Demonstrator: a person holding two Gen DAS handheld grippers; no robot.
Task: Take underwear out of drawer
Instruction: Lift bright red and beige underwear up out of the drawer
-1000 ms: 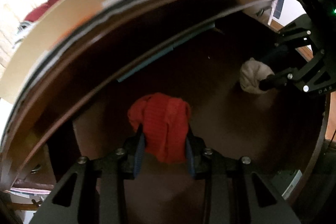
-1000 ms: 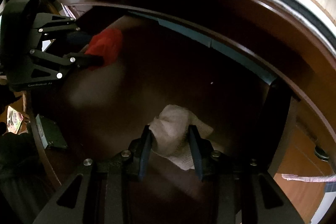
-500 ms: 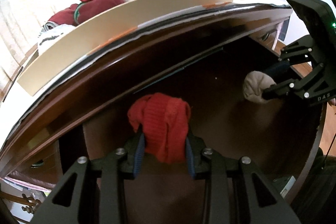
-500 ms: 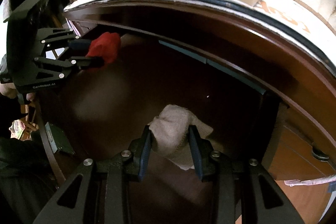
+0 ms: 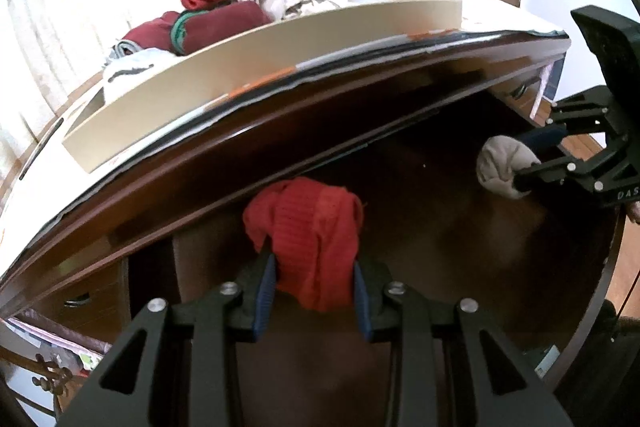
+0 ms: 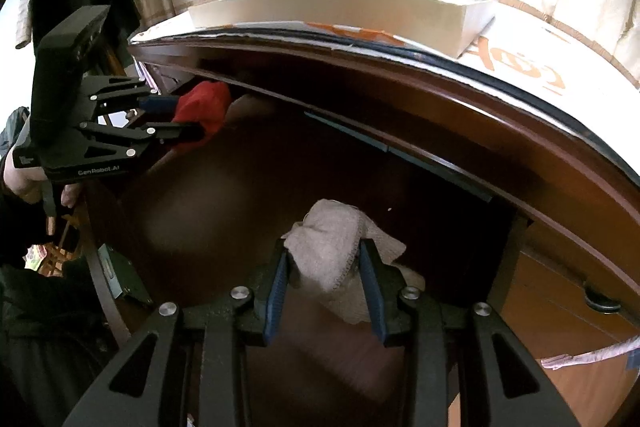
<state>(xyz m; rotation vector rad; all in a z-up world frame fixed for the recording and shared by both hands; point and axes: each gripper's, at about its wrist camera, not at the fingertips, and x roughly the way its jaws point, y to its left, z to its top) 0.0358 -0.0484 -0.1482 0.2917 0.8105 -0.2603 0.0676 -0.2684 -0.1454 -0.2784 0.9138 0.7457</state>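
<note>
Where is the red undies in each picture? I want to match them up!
Left wrist view: the red underwear sits low in the middle, pinched in the left gripper.
Right wrist view: it is at the left, in that same gripper.
Shared landmark: the cream tray of clothes on top.

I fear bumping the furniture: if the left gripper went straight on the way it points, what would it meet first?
Probably the dark wooden drawer interior, behind the red underwear the left gripper holds; depth is unclear.
</note>
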